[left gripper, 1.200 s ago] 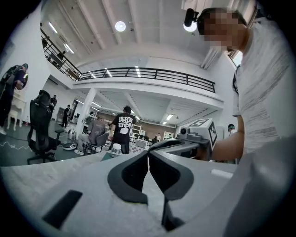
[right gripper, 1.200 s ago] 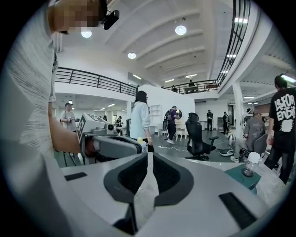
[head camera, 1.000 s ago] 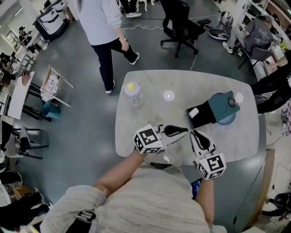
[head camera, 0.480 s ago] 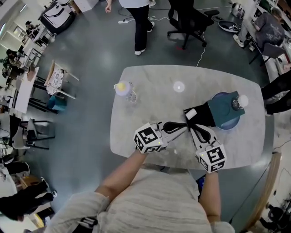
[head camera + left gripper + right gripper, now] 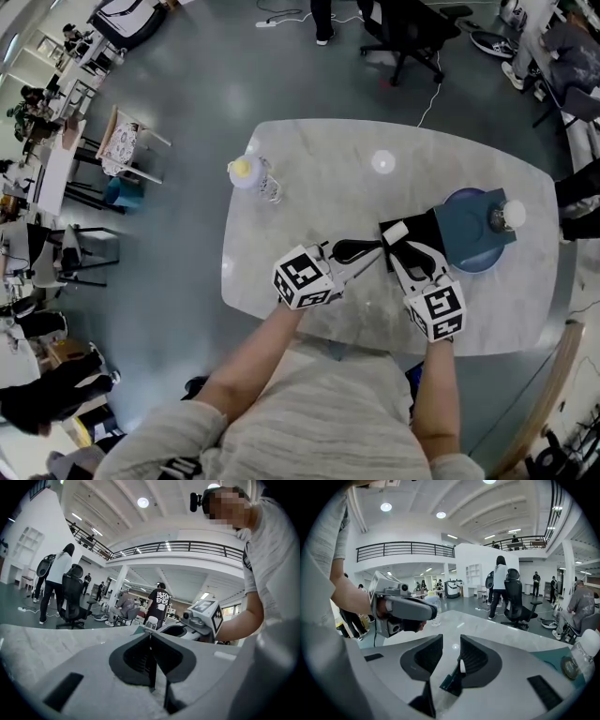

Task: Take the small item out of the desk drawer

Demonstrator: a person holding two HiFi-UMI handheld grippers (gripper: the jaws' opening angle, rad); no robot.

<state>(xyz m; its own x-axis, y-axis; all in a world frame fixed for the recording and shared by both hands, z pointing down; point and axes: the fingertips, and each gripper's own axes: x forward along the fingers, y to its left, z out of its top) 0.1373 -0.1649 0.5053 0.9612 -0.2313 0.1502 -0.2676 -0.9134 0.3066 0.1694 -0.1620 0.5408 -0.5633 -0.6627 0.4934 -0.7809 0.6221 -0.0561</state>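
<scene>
A small black drawer box [image 5: 424, 236] sits on the marble table [image 5: 309, 178], with a small white item [image 5: 396, 232] at its near left corner. My right gripper [image 5: 401, 246] points away from me with its tips at that corner. Its jaws have just been opening and stand apart in the right gripper view [image 5: 451, 641], with only table between them and a white bit [image 5: 462, 666] just beyond. My left gripper [image 5: 373, 249] points right, tips close to the box, and is shut and empty [image 5: 151, 638].
A blue plate [image 5: 459, 261] behind the box holds a teal block [image 5: 469, 223] and a white-capped bottle [image 5: 507, 216]. A yellow-capped bottle [image 5: 247, 174] stands at the far left, a white disc [image 5: 382, 161] at the far middle. An office chair [image 5: 412, 28] stands beyond the table.
Both grippers have moved forward and down to the black box. The right jaws, shut before, now stand apart. A person walking behind the table has moved off.
</scene>
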